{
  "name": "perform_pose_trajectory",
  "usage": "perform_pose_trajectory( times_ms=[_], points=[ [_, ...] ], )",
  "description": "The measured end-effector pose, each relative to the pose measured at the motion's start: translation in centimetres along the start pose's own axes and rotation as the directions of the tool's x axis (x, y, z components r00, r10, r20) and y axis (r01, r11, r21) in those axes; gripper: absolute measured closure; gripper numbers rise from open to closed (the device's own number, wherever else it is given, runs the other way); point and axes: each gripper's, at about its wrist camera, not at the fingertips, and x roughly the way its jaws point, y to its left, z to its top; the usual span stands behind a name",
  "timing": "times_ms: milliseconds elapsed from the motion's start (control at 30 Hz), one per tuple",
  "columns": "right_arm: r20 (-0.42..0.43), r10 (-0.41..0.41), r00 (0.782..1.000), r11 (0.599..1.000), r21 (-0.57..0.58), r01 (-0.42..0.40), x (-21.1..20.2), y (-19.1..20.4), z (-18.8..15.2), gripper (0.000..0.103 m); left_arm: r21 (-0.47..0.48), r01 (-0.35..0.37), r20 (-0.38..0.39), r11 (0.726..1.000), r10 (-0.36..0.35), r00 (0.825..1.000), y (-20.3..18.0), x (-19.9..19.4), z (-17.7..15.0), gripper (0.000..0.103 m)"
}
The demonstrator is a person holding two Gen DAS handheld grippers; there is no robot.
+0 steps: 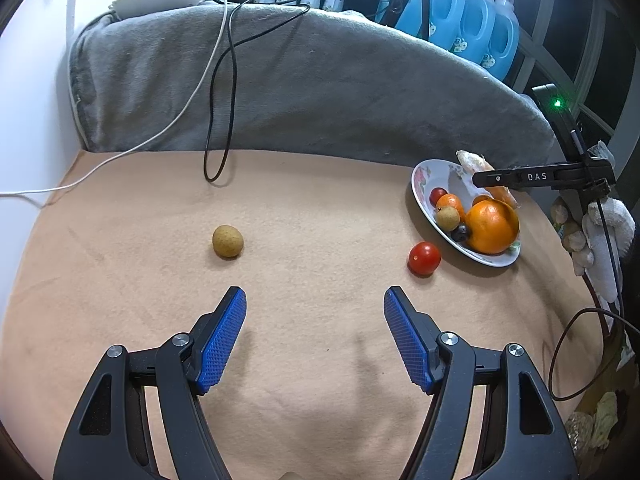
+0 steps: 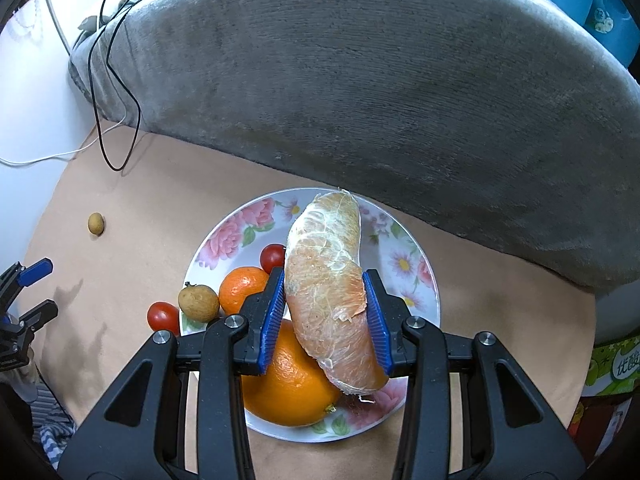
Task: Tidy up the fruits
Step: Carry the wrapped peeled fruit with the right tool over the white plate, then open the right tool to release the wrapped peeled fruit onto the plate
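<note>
Right wrist view: my right tool (image 2: 325, 312) pinches the peeled pomelo segment (image 2: 332, 292) above the plate (image 2: 224, 236), over the orange (image 2: 286, 388). Released here, it could roll off that orange; squeezing harder would burst it. My left tool (image 1: 315, 320) gapes empty, longan (image 1: 227, 241) just ahead

Pink-flowered white plate (image 2: 224, 240), orange orange (image 2: 288, 388), red tomato (image 1: 424, 258), grey blanket (image 1: 320, 88).

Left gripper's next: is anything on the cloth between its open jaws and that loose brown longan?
Nothing visible. The left gripper is open and empty, and only bare tan cloth lies between it and the longan, up and left of its fingertips. The loose tomato sits off to the right.
</note>
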Motion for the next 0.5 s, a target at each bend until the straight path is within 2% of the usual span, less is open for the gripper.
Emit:
perform_pose_trajectory(
  times_ms=[467, 500],
  points=[
    [0.027, -0.014, 1.000, 1.000, -0.011, 0.014, -0.53, 0.74, 0.04, 0.062, -0.003, 0.001, 0.003, 1.000, -0.001, 1.000, 0.19, -0.22, -0.05, 0.032],
    [0.033, -0.013, 0.999, 1.000, -0.012, 0.013, -0.74, 0.76, 0.13, 0.058, -0.003, 0.001, 0.003, 1.000, -0.001, 1.000, 0.20, -0.29, -0.02, 0.032]
  ],
)
